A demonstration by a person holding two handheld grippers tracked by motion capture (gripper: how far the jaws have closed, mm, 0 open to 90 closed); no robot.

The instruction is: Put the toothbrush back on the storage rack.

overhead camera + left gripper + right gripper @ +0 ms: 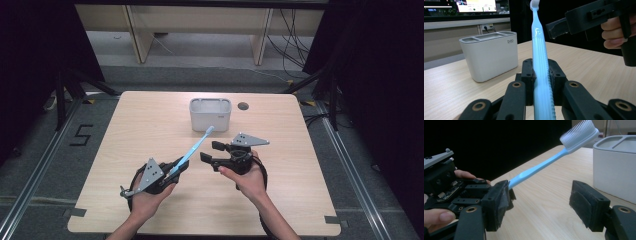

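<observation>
My left gripper [181, 165] is shut on the handle of a light-blue toothbrush [192, 150], which slants up and to the right with its white bristle head close to a white toothbrush holder [210, 114]. In the left gripper view the toothbrush [540, 50] rises between the jaws, and the holder [490, 56] stands to its left. My right gripper [212, 151] is open just right of the brush, with its jaws pointing left at it. In the right gripper view the jaws [544, 205] stand wide apart with nothing between them; the toothbrush [541, 166] crosses behind them, and the holder [616, 165] is at the right.
The wooden table [150, 115] has a round cable hole [243, 106] just right of the holder. Dark curtains flank the table on both sides. Wooden furniture legs and cables stand on the floor behind it.
</observation>
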